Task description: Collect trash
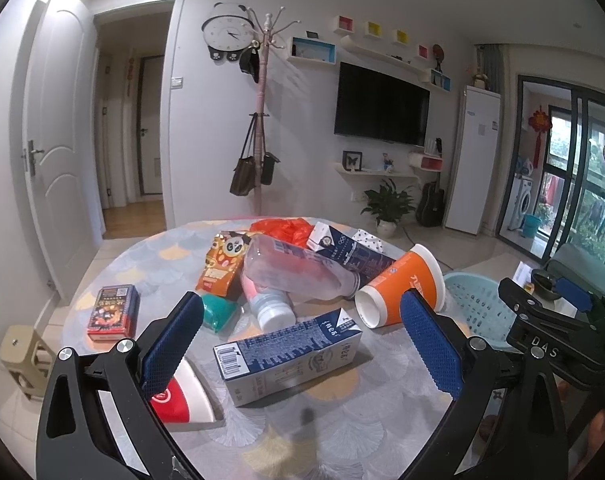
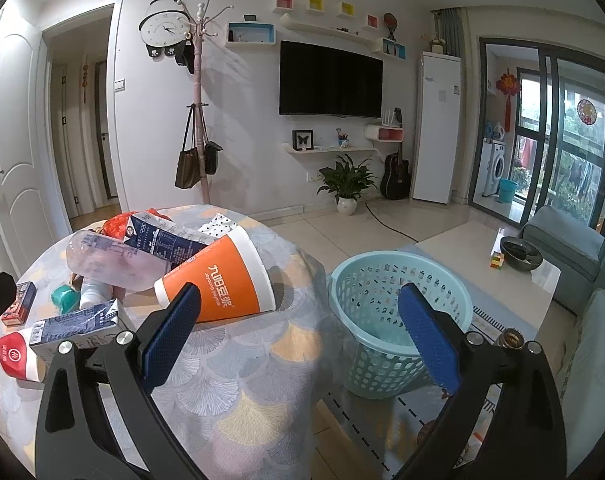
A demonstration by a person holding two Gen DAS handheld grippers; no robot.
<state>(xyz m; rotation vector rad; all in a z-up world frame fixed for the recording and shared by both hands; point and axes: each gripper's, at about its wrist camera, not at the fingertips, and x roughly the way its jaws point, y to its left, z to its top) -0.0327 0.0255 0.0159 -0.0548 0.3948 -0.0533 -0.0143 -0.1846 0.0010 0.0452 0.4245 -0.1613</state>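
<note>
Trash lies piled on a round table (image 1: pixel 342 420): a blue-white milk carton (image 1: pixel 288 360) nearest, an orange paper cup (image 1: pixel 402 286) on its side, a clear plastic bottle (image 1: pixel 298 270), a second dark-blue carton (image 1: pixel 350 254), an orange snack bag (image 1: pixel 222 266), a red-white cup (image 1: pixel 182 398) and a red box (image 1: pixel 112 312). My left gripper (image 1: pixel 302 308) is open and empty, hovering above the near carton. My right gripper (image 2: pixel 298 300) is open and empty, above the table edge between the orange cup (image 2: pixel 222 280) and a light-blue plastic basket (image 2: pixel 398 320) on the floor.
A small teal roll (image 1: pixel 218 312) and a white bottle (image 1: pixel 270 308) lie in the pile. A coffee table (image 2: pixel 534 276) with a bowl and a grey sofa (image 2: pixel 582 300) stand right of the basket. A beige stool (image 1: pixel 22 360) stands left of the table.
</note>
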